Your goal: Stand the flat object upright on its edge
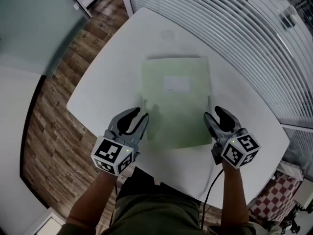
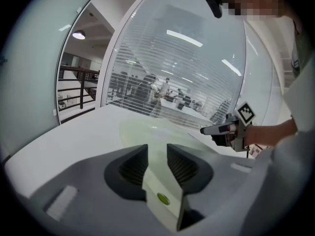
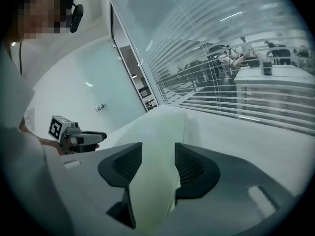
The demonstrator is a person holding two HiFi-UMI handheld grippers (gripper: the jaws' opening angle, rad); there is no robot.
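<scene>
Head view: I see pale green folder [image 1: 177, 102] lying flat on white table [image 1: 112, 67]; left gripper [image 1: 141, 113] at near-left edge, right gripper [image 1: 213, 112] at near-right edge.
Left gripper view: jaws narrowly apart, clamping nothing.
Right gripper view: jaws wider, unclamped.

We see a pale green flat folder [image 1: 177, 102] with a white label [image 1: 176, 84] on a white tabletop [image 1: 112, 82]. The grey-and-black left tool [image 1: 141, 114] and right tool [image 1: 212, 112] bear black-and-white square-patterned cubes. The brown floor [image 1: 54, 131] has a wood-grain pattern.

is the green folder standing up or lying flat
Lying flat. The green folder lies face up on the white table, its whole cover and white label showing from above.
</scene>
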